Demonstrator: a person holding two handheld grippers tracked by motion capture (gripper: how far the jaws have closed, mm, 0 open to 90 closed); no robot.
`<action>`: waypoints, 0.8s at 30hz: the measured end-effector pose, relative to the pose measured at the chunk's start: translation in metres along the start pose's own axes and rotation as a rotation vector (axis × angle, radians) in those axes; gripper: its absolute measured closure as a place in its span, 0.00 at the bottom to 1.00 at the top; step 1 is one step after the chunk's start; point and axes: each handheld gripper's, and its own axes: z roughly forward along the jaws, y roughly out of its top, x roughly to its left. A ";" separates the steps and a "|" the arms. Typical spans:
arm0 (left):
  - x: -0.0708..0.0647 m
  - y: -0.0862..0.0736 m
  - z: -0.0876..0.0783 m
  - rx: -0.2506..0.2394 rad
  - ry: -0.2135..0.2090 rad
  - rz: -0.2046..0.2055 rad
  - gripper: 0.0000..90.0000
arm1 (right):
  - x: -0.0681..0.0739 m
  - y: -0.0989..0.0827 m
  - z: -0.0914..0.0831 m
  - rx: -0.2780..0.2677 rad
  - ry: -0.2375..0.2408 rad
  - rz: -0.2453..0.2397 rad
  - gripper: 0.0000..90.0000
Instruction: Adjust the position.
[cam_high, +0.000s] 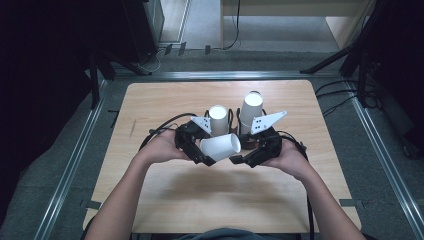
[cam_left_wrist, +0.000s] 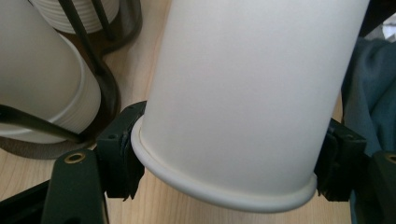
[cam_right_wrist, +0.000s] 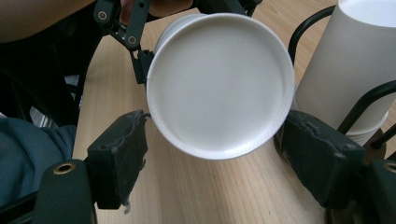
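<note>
A white paper cup (cam_high: 221, 146) lies on its side just above the wooden table (cam_high: 165, 100), held between both hands. My left gripper (cam_high: 200, 150) is shut on it: in the left gripper view its pads (cam_left_wrist: 122, 154) press on the cup (cam_left_wrist: 243, 84) at the rolled rim. My right gripper (cam_high: 250, 152) faces the cup's flat base (cam_right_wrist: 219, 79) from the other end. Its jaws stand wide, one on each side of the base, and its pads (cam_right_wrist: 121, 154) do not squeeze it, so my right gripper (cam_right_wrist: 217, 123) is open.
Two stacks of white cups (cam_high: 218, 119) (cam_high: 251, 107) stand upside down in black wire holders right behind the grippers. One stack (cam_right_wrist: 345, 60) is close beside my right jaw, another (cam_left_wrist: 42, 88) by my left. Cables trail over the table; dark floor lies around it.
</note>
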 end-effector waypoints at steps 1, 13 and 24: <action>0.001 0.001 -0.001 0.009 -0.005 0.001 0.28 | 0.000 0.000 0.001 0.006 0.001 0.001 0.26; -0.002 0.009 0.012 0.086 -0.033 0.025 0.28 | 0.002 0.000 0.011 0.040 0.000 -0.014 0.26; -0.003 0.007 0.026 0.153 -0.008 0.028 0.27 | 0.001 -0.001 0.020 0.077 -0.004 -0.024 0.26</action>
